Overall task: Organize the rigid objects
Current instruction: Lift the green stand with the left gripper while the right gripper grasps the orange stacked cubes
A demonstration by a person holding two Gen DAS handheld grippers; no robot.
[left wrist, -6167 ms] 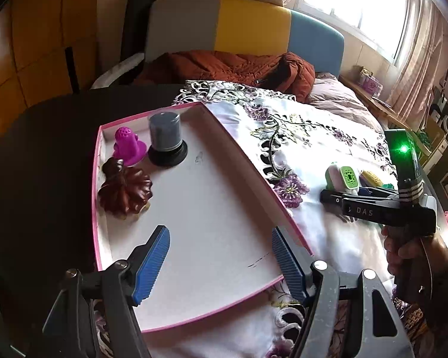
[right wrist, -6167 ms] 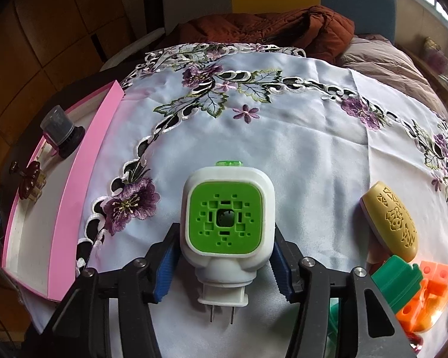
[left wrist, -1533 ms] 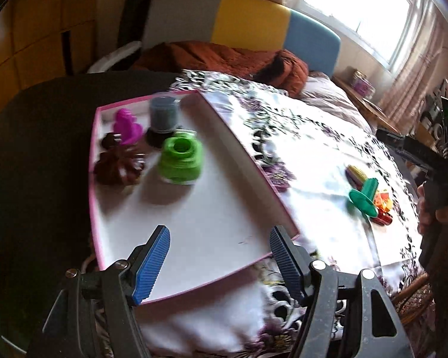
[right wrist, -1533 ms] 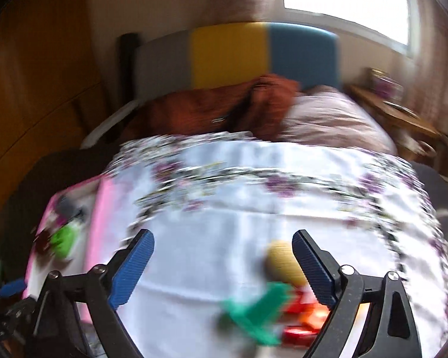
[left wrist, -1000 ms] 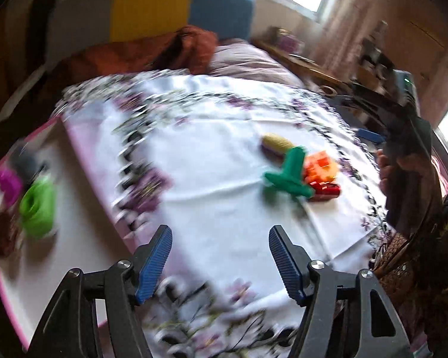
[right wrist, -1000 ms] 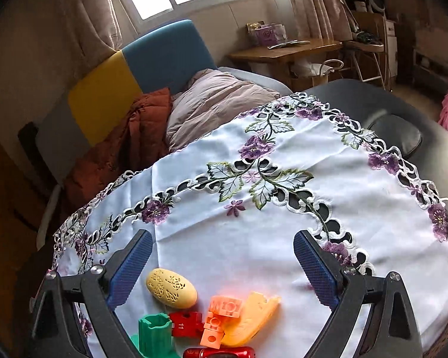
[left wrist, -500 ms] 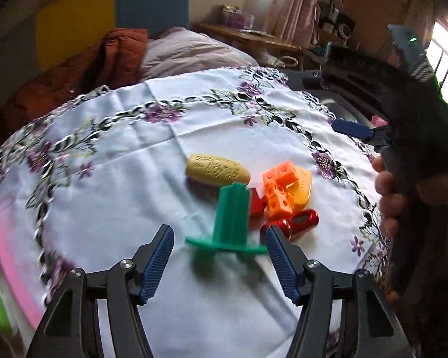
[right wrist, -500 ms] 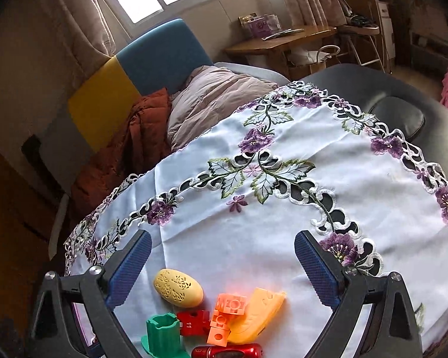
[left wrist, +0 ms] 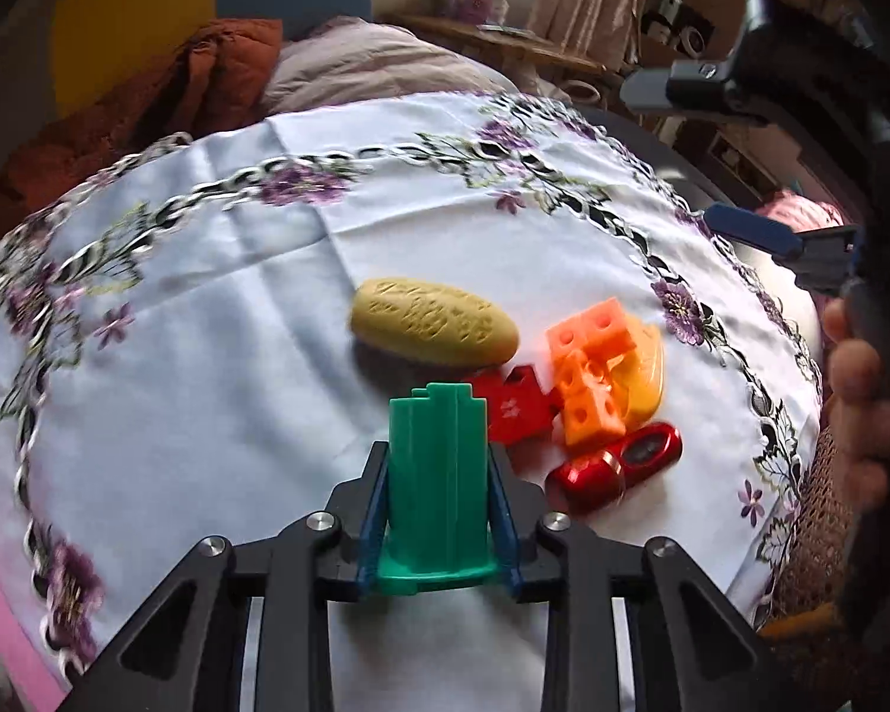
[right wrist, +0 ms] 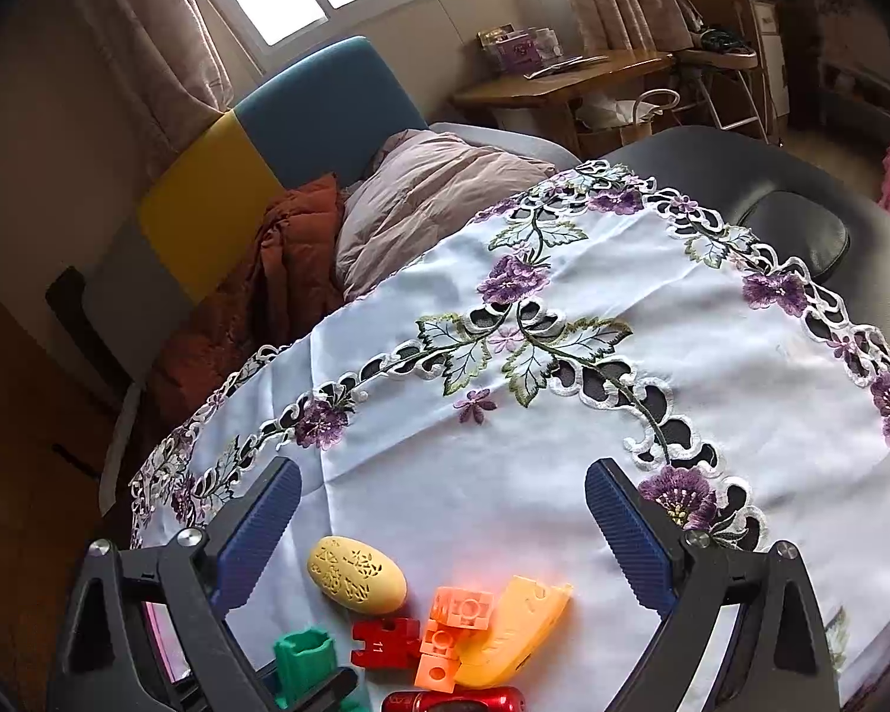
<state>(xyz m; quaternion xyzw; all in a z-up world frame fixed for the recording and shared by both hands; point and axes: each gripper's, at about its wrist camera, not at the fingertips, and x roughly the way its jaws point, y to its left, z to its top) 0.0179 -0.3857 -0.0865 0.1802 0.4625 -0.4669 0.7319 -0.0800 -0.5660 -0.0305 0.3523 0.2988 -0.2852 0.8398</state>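
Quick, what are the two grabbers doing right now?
Left gripper: just closed, shut on the green plastic piece.
Right gripper: open, holding nothing.

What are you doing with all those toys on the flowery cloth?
A person is tidying up hard little things, holding a gripper in each hand. The left gripper has just closed its blue pads on the green ribbed plastic piece on the white embroidered tablecloth. Beside it lie a yellow patterned oval, orange blocks, a red block and a shiny red metal cylinder. The right gripper hangs open above the pile, holding nothing.
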